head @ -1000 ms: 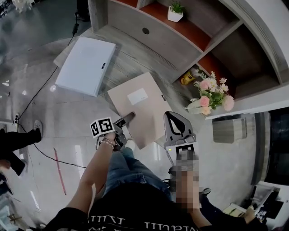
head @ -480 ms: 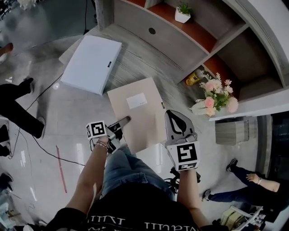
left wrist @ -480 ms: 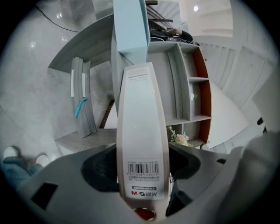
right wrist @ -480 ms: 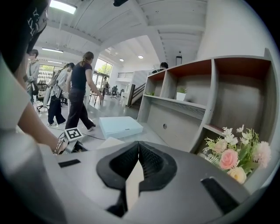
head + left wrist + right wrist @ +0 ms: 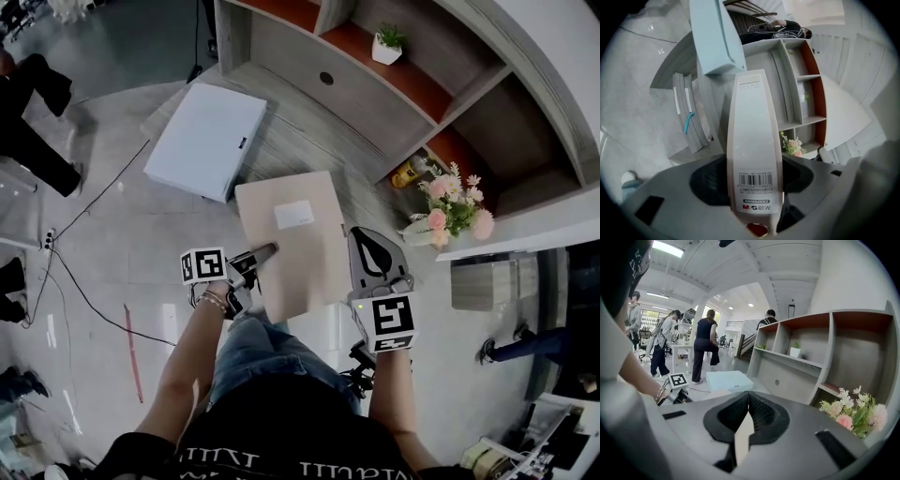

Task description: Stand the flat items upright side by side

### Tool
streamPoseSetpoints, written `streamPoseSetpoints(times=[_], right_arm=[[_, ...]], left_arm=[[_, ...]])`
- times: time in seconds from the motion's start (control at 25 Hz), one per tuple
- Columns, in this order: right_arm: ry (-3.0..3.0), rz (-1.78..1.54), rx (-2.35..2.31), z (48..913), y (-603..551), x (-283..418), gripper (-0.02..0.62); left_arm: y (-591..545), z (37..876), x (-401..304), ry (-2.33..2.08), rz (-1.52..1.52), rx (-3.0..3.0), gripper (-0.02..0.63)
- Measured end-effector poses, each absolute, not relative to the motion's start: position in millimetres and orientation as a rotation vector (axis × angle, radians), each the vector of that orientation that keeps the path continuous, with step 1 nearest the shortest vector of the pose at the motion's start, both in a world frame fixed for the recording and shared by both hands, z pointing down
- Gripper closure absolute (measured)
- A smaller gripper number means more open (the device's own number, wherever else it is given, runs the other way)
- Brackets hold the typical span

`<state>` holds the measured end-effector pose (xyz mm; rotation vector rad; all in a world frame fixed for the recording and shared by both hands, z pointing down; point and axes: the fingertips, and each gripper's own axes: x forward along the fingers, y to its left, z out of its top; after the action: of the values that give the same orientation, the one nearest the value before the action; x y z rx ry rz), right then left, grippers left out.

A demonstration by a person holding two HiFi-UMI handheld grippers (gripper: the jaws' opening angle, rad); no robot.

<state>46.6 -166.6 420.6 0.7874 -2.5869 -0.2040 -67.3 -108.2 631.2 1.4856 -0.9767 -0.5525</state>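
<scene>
A beige file box [image 5: 291,244] lies tilted on the low wooden platform [image 5: 281,122], with its near end toward me. My left gripper [image 5: 263,253] grips its near left edge. Its jaws have just been closing, and in the left gripper view the barcoded spine [image 5: 754,140] fills the gap between the pads of my left gripper [image 5: 754,187]. A white flat box [image 5: 206,141] lies flat farther left on the platform, and the same white flat box [image 5: 715,37] shows beyond the spine. My right gripper [image 5: 372,246] hangs at the beige box's right edge. In its own view my right gripper [image 5: 749,394] has its tips together.
A grey and orange shelf unit [image 5: 375,103] stands behind the platform, holding a small potted plant [image 5: 386,44]. Pink flowers [image 5: 450,206] and a yellow object [image 5: 405,174] sit at its right. A black cable [image 5: 94,197] crosses the glossy floor. People [image 5: 703,343] stand farther off.
The left gripper's jaws have closed onto the beige box's near left edge, and that end has come up a little. The right gripper has drawn closer to the box's right edge.
</scene>
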Motion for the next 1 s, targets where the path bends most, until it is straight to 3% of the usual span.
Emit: streamPoseSetpoints(times=[0.56, 1.0], right_arm=[[-2.635, -0.28, 0.886, 365.2, -170.6, 51.1, 0.58], [-2.652, -0.29, 0.984, 347.8, -184.7, 70.6, 0.58]], left_arm=[[-148.7, 544.6, -102.8, -1.22, -0.382, 1.735, 0.321], [-179.8, 484.1, -124.7, -1.662, -0.361, 1.935, 0.321]])
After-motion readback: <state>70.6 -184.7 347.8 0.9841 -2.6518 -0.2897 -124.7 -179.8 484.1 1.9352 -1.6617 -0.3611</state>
